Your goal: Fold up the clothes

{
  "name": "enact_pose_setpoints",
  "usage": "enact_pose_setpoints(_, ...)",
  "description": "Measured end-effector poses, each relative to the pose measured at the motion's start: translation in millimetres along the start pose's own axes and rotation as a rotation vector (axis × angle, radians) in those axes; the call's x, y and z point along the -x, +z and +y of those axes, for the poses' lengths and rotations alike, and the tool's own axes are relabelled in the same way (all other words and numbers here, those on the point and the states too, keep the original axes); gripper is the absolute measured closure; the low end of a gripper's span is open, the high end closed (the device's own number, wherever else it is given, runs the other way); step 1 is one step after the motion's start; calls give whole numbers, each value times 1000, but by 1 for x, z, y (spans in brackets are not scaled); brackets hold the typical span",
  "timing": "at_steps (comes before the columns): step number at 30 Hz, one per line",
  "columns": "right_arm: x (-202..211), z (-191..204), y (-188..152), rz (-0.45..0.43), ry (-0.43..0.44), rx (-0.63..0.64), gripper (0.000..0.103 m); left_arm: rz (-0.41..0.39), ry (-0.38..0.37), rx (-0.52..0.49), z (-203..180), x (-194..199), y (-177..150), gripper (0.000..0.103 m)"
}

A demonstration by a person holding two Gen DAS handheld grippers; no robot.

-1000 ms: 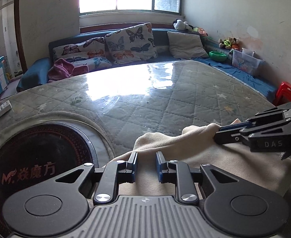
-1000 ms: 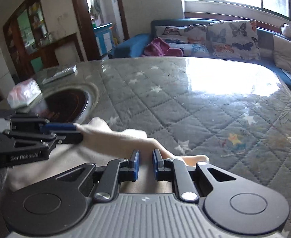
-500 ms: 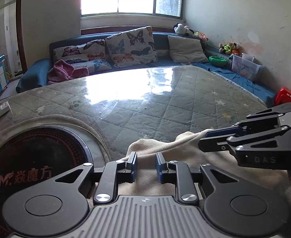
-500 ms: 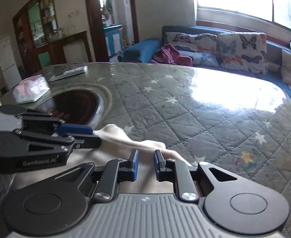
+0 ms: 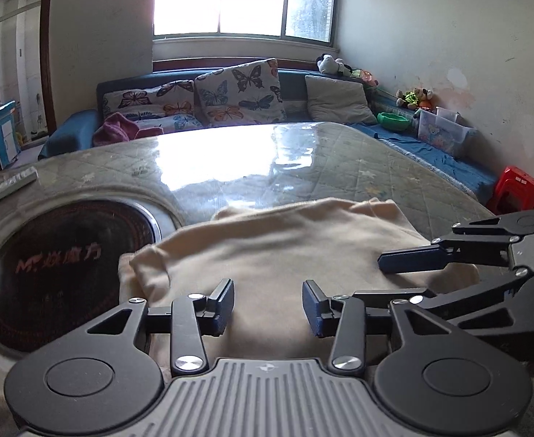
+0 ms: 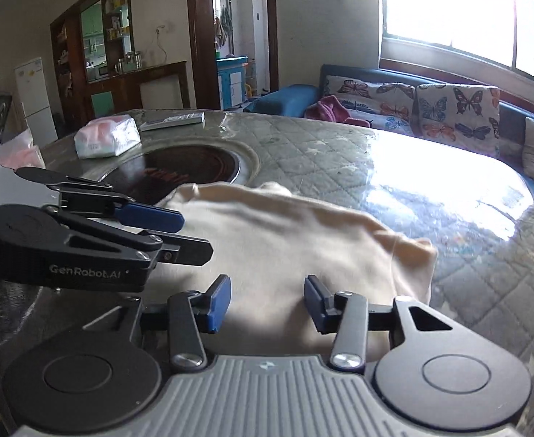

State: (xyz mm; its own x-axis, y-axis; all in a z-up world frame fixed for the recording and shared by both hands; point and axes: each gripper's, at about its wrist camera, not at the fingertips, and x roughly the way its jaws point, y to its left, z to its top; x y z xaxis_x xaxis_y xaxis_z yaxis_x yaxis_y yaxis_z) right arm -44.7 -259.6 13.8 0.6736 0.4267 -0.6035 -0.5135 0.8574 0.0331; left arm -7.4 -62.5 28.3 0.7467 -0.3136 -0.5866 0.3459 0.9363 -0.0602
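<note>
Cream-coloured soft cloth garment [image 5: 285, 255], folded into a thick rumpled pad, lay on the near part of the large quilted grey-green table top under a glossy clear cover [image 5: 303, 167]. In the left wrist view the garment filled the centre, with the left gripper [image 5: 268, 304] just above its near edge at six o'clock. That gripper's jaws were opening, the blue pads [image 5: 221, 306] standing apart over the fabric with cloth lying beneath the gap and neither pad pressing on it. The right gripper [image 5: 405, 276] reached in from three o'clock, its jaws opening too, one blue finger lying over the garment's right edge without pinching it.

In the right wrist view the garment [image 6: 285, 240] spread from the centre toward two o'clock, one corner hanging loose toward the table. The right gripper [image 6: 267, 304] sat at six o'clock with its pads apart above the cloth, and the left gripper [image 6: 179, 236] came in from nine o'clock, its blue finger resting over the garment's left edge.

A round dark glass hob with red lettering [image 5: 48, 273] was set into the table at nine o'clock of the garment in the left view. A white wrapped packet [image 6: 106, 138] and a flat grey remote control [image 6: 172, 121] lay beyond it. A blue sofa with butterfly-print cushions [image 5: 237, 98] stood at twelve o'clock under the window.
</note>
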Motion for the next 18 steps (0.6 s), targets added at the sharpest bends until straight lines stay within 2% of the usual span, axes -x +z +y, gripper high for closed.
enact_pose_setpoints(5,3,8,-13,-26,-38,24,53,-18,23,-5,-3,3,-13,58)
enact_pose_setpoints(9,9,7,-14,-40,-44,26,51,-30,30,30,1,9,-12,57)
enact_pose_setpoints(14,24,-4,-20,-72,-56,-21,50,-35,56,66,13,14,-17,56)
enact_pose_setpoints(18,21,-12,-28,-45,-67,-36,49,-26,57,74,16,11,-23,55)
